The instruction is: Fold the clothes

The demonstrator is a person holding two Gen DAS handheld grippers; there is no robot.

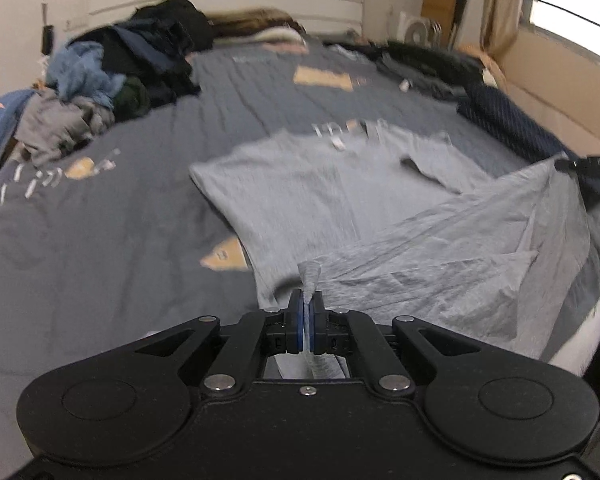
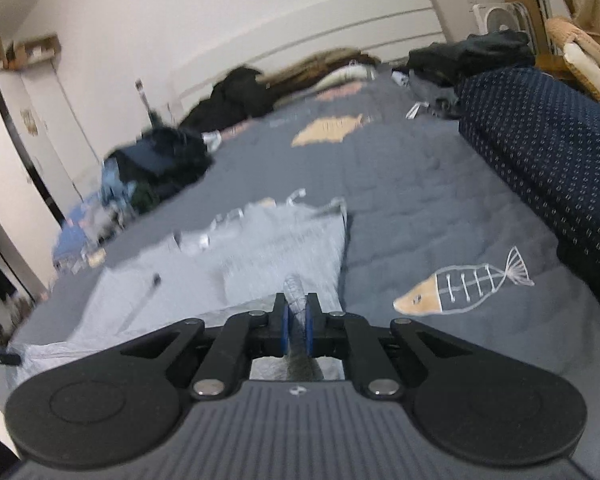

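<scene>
I am looking down a wide bed covered by a slate-grey quilted bedspread [image 1: 112, 216] printed with tan-headed fish skeletons. Along its left side sits a jumbled heap of dark and blue unfolded clothes [image 1: 140, 64]; along the right side lies a navy blanket with small white dots [image 2: 548, 152]. Spread flat in the middle of the bed is the light grey cotton T-shirt [image 1: 320, 196], its near hem lifted off the cover in a slack, creased fold.

My left gripper [image 1: 309, 300] is clamped on a pinched corner of that hem, blue pads squeezed tight with a little tuft of fabric poking up between them. My right gripper [image 2: 296, 308] is likewise closed on a bunched bit of the same shirt at its other near corner. Both views are blurred, so finer detail of the shirt's far end, possibly a sleeve folded inward, is unclear.
</scene>
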